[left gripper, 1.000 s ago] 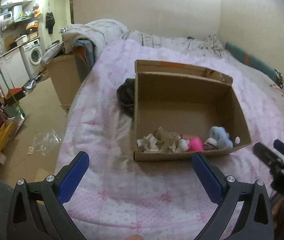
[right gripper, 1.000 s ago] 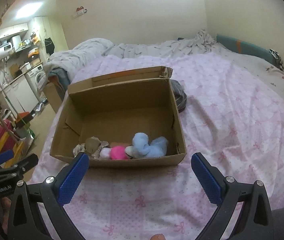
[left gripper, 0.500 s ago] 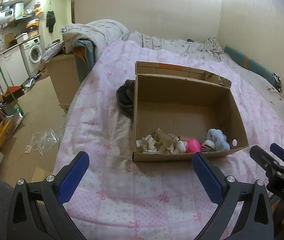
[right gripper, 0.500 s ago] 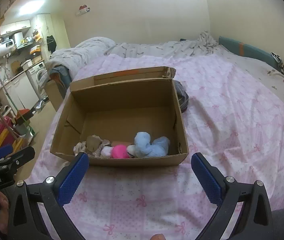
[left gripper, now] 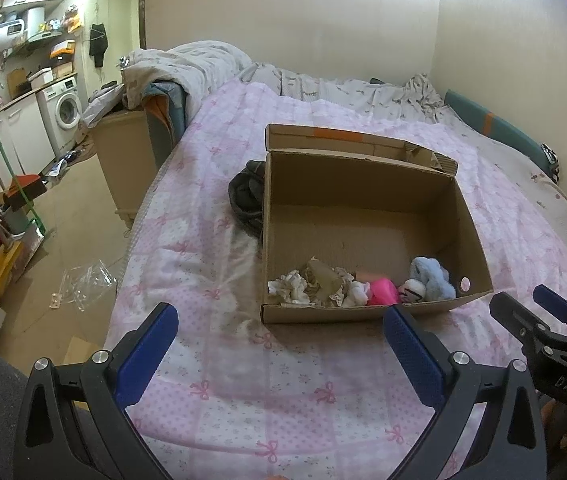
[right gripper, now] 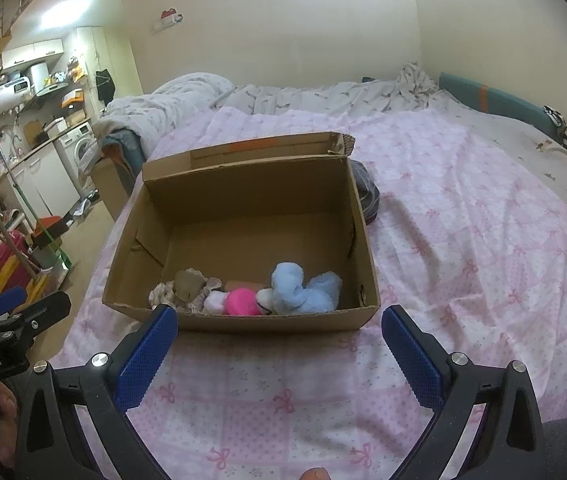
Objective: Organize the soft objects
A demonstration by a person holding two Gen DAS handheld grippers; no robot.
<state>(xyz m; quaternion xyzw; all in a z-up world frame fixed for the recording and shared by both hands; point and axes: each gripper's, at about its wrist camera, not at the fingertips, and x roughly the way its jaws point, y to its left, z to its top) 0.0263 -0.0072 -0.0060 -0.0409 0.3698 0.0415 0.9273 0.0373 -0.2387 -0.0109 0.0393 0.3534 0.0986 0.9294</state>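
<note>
Cardboard box [right gripper: 239,322] ahead already holds the soft toys [right gripper: 303,288]; with both hand-held grippers, left [left gripper: 279,344] and right [right gripper: 279,344], spread apart and empty, I'd next reach the dark cloth bundle [left gripper: 247,196] beyond.

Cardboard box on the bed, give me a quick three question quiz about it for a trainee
1. True or false: the cardboard box holds a blue plush toy.
2. Where in the box do the soft things lie? A) along the near wall B) against the far wall C) spread over the whole floor
3. Fill in: both the left gripper and the right gripper are ____ and hold nothing.

Key: 1 true. 2 A; the pink soft thing and beige cloth sit beside the plush. 3 open.
</note>
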